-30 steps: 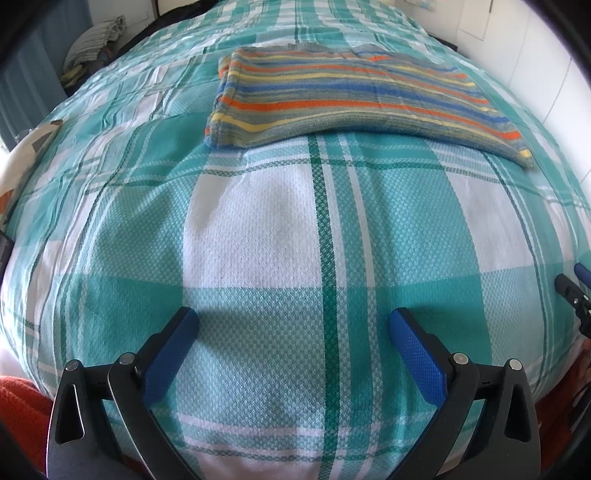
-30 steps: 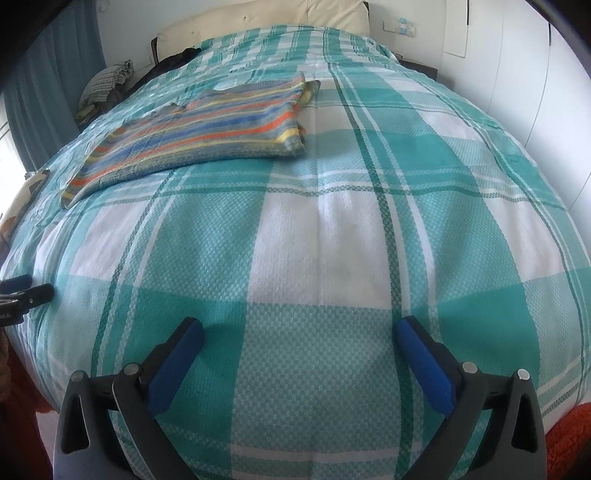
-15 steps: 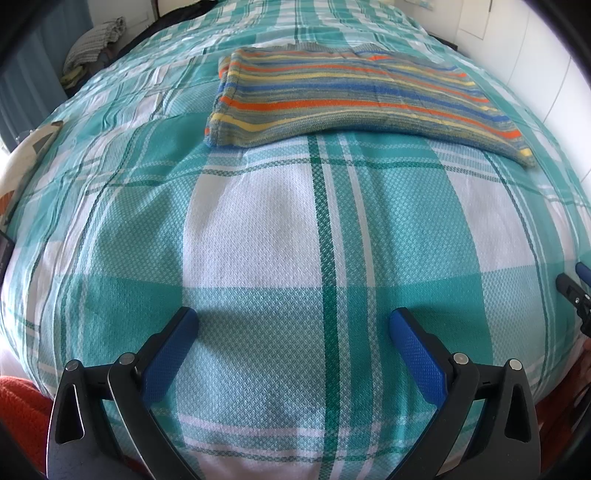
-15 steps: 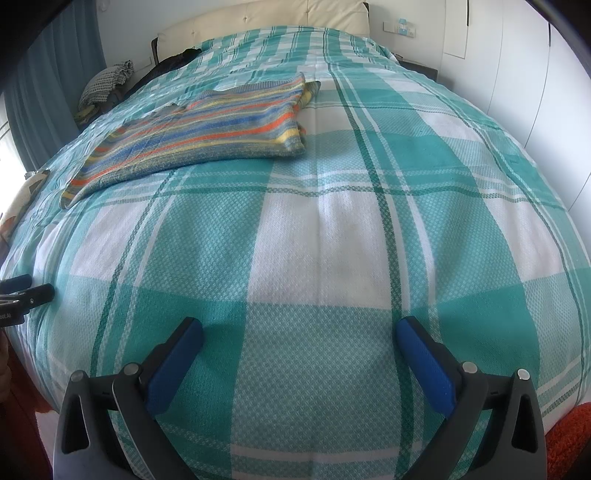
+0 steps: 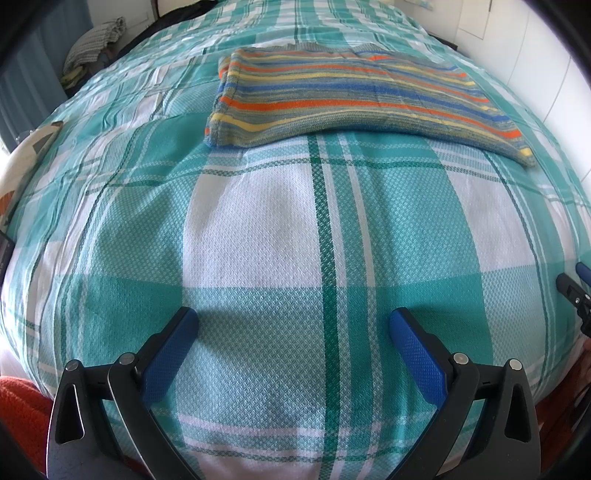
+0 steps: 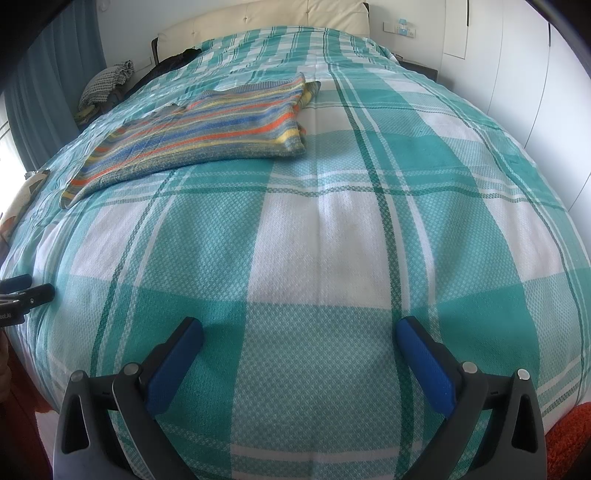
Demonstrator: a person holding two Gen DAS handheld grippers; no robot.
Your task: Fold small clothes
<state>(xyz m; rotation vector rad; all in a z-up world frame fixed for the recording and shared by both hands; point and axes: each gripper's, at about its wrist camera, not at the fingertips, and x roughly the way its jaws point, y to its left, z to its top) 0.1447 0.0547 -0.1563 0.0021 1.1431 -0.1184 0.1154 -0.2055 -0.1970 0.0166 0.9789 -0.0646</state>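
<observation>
Landmark: the sweater (image 5: 354, 99), striped orange, blue, yellow and grey, lying flat and folded on the bedspread (image 5: 258, 236), a teal-and-white plaid. Far left of the sweater, off the bed's edge, a blue curtain (image 6: 48, 92). Between curtain and sweater, beside the bed, a heap of checked cloth (image 6: 107, 83) with dark clothing (image 6: 173, 61) behind it. The sweater itself, in the right wrist view (image 6: 207, 129), sits left of the bed's midline, one end nearer the cream headboard (image 6: 295, 14), the other trailing toward the left edge. Well in front of the sweater, over the bed's near end, the left gripper (image 5: 293, 321) hovers with blue fingers (image 5: 170, 354) spread wide, nothing between them; no contact with the sweater. Its tips show at the left edge of the right wrist view (image 6: 27, 291). Right of it, also well short of the sweater, the right gripper (image 6: 299, 328), fingers (image 6: 424, 365) equally spread and empty, above bare bedspread. Right of the sweater, past the bed's far edge, white cupboard doors (image 6: 517, 81). Orange rug (image 6: 569, 439) at the lower right corner, below the bed.
</observation>
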